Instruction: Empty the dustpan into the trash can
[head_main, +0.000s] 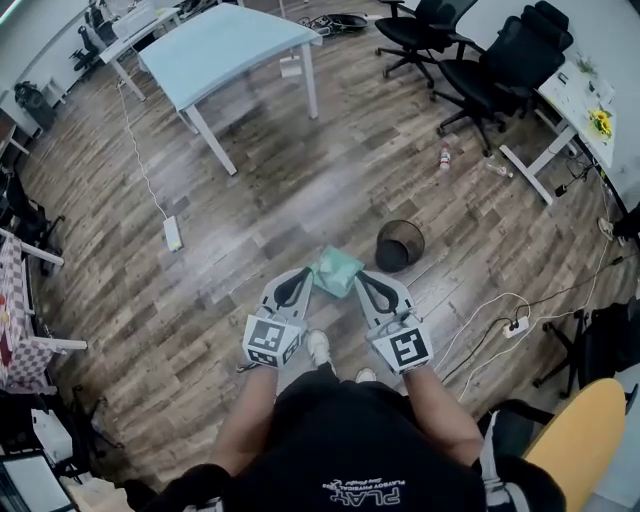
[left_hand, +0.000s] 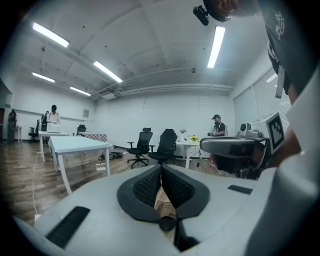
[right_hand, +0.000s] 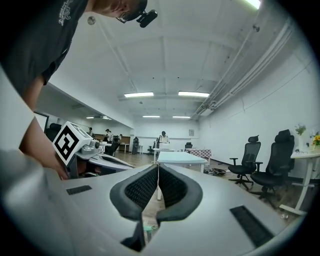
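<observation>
Left claw (head_main: 305, 276): jaws pressed together, nothing visible between the pads. Dustpan (head_main: 337, 270): teal, carried between the two claw tips. Right claw (head_main: 363, 278): jaws likewise together. Trash can (head_main: 379, 247): upright on the floor (head_main: 250, 200), just right of and beyond the dustpan.

Hazards: the dustpan appears braced by side pressure alone; if the claws drift apart, it drops. Tipping before it is over the rim spills the contents onto the floor. A knock may topple the trash can.
</observation>
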